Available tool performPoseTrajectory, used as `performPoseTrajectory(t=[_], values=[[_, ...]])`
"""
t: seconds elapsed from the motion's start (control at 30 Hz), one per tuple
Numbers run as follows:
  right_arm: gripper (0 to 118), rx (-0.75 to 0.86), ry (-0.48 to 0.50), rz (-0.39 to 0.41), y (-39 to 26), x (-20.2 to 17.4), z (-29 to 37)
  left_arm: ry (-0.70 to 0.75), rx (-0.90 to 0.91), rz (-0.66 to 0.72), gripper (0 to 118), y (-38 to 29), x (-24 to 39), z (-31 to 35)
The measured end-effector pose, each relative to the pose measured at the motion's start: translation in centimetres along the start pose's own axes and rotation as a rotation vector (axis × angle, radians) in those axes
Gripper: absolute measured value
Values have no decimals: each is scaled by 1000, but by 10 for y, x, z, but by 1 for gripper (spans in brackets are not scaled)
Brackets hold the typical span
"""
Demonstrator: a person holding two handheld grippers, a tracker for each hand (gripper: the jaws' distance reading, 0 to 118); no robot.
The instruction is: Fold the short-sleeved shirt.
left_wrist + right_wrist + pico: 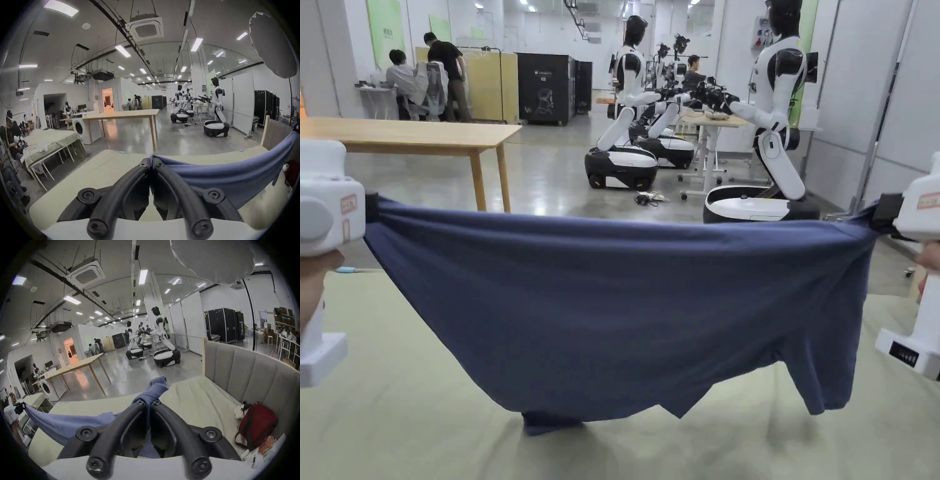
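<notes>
head view: blue shirt stretched between two grippers

head view shows the dark blue short-sleeved shirt (612,306) held up and pulled taut in the air, spanning from the left gripper (370,206) to the right gripper (884,215). its top edge runs nearly straight between them; the rest hangs down, and the lowest fold touches the pale green bed surface (394,406) below. a sleeve dangles near the right end.

left gripper view: the black jaws are closed together on a corner of the shirt (227,175), cloth pinched at the tips (150,164). right gripper view: the jaws are likewise clamped on the fabric (155,389), which bunches up just past the tips (148,403).

a red bag (256,423) lies on the bed against the grey padded headboard (243,369); what is inside it cannot be told. beyond the bed stand a long wooden table (412,134), a washing machine (79,129), and several white humanoid robots (778,106) on wheeled bases. people sit and stand at the far wall.
</notes>
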State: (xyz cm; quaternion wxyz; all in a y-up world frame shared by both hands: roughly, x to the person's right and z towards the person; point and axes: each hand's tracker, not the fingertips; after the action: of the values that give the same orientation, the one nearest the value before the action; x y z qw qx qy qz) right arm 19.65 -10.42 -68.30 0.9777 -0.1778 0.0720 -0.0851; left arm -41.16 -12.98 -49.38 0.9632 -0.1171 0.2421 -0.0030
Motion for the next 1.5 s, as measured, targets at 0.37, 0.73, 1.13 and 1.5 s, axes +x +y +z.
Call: performPoseTrajectory(t=[0.37, 0.73, 1.13, 1.5], values=[[7, -64, -24, 31, -55, 19, 47, -44, -71, 0, 0, -43, -16, 43], [7, -282, -25, 170, -204, 72, 151, -113, -283, -29, 0, -166, -46, 179], [39, -536, -79, 216, -341, 102, 181, -113, -583, 20, 11, -298, -68, 235], [81, 178, 195, 143, -275, 7, 322, -186, 52, -36, 115, -201, 9, 366]])
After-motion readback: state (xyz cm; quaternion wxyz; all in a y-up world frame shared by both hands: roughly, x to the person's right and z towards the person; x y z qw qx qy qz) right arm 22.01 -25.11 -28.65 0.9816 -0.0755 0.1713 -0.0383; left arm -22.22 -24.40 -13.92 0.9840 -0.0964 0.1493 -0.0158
